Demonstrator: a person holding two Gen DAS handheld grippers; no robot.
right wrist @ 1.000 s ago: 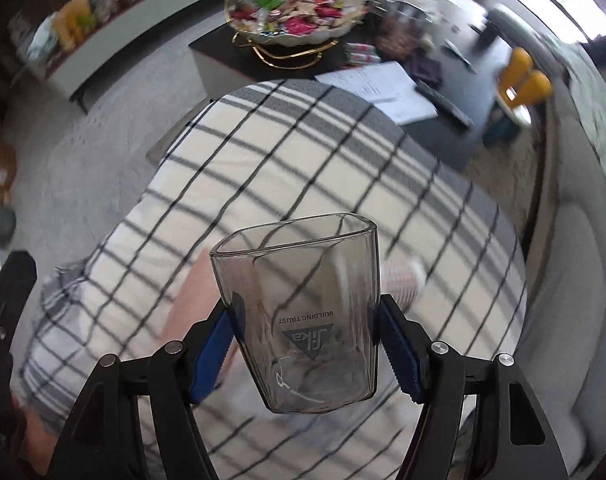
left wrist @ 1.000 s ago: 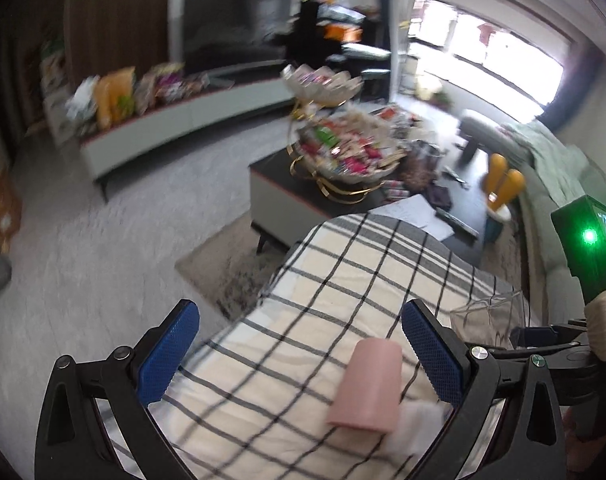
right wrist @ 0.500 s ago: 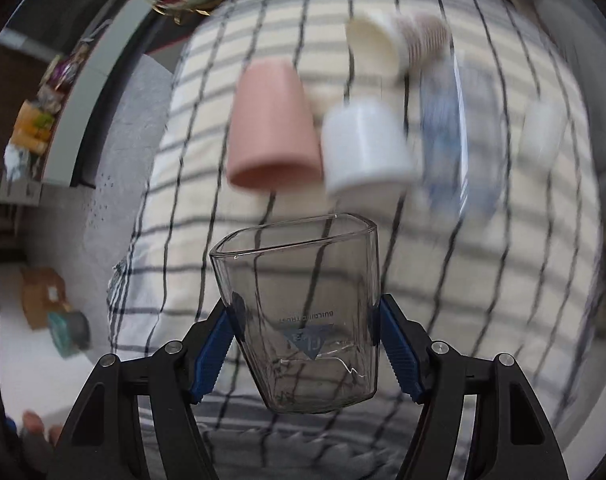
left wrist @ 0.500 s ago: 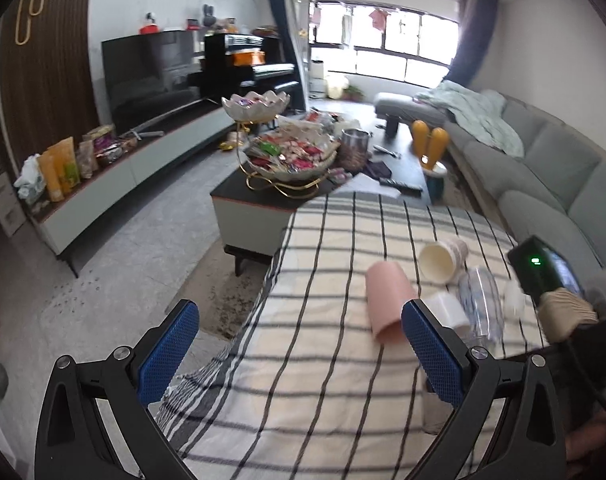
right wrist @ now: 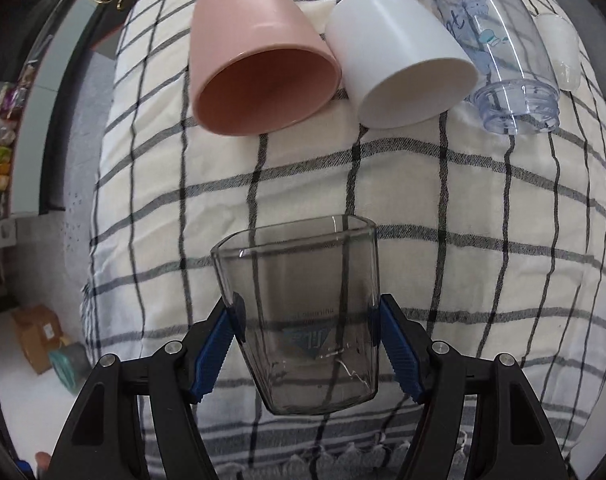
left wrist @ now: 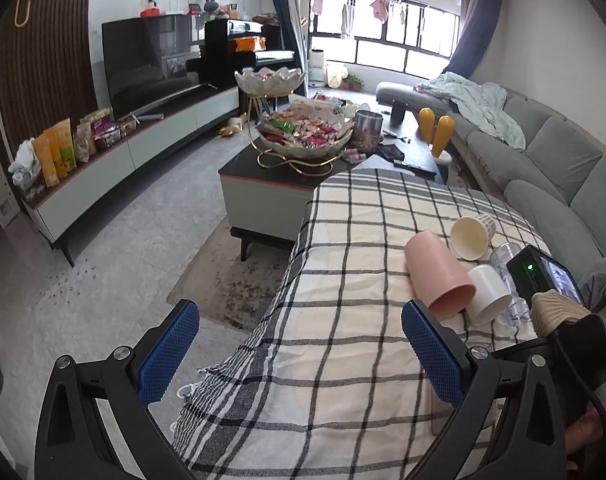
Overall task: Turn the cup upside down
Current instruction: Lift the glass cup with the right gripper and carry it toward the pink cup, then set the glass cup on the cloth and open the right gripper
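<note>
**Right claw gripping a clear glass cup above the checked cloth**

The right claw (right wrist: 309,342) is clamping a clear glass cup (right wrist: 303,312) between its blue pads (right wrist: 401,354), one pad pressing on each side wall. The cup is pointing away from the camera with its squarish open rim at the far end and its thick base close to the claw; a small printed label is showing through the glass. Behind it, the checked cloth (right wrist: 443,200) is covering the surface.

Beyond the glass cup, a pink cup (right wrist: 259,56) is lying on its side with its mouth facing the camera. A white cup (right wrist: 399,64) is lying touching it on the right, and a clear plastic bottle (right wrist: 499,56) is lying just beside the white cup. A cream paper cup (left wrist: 471,236) is resting on its side behind them.

The left claw (left wrist: 299,360) is standing wide open with nothing between its blue pads (left wrist: 169,352), hovering over the near edge of the cloth. Further back, a coffee table (left wrist: 263,184) is carrying a snack bowl (left wrist: 303,136), beside a grey sofa (left wrist: 551,160).
</note>
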